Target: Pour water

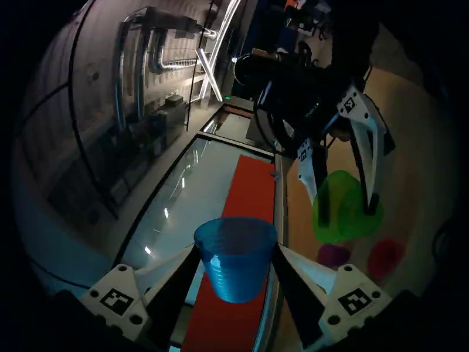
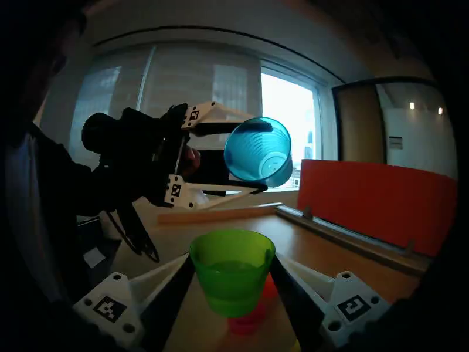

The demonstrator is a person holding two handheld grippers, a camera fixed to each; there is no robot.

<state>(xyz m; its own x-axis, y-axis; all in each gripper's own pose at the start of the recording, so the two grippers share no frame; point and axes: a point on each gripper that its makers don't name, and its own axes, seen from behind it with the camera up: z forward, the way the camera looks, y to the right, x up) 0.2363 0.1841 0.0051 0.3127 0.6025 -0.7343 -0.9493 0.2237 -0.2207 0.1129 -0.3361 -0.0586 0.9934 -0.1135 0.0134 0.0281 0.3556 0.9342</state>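
Daylight from a wide window [image 2: 287, 111] falls on a wooden bench [image 2: 328, 246], and an orange partition [image 2: 375, 199] stands along its far side.

The left tool [image 2: 258, 155], carried by a hand [image 2: 189, 161], pinches a blue cup [image 2: 259, 149] between both fingers. It holds the cup high and tipped far over, so its mouth points down toward the right gripper view. I can see the pale bottom inside it, but no stream of water is visible. The right tool [image 2: 233, 261] pinches a green cup [image 2: 233, 278] on its two sides. This cup is upright, lower than the blue cup and apart from it. It seems to have some water [image 2: 231, 267] inside, maybe a third full, though the level is not easy to read. A red cup [image 2: 252, 320] stands on the bench just below the green cup.

Both cups look like thin, translucent plastic. I judge them very light and a little soft, so a strong squeeze could bend the wall and push water out. The wall is smooth and tapers toward the base, so a cup could slip downward if the hold is too loose. The best place to hold is across the middle of the wall, as both tools do, with moderate force. The green cup becomes heavier when it fills, so it should stay level under the blue rim.
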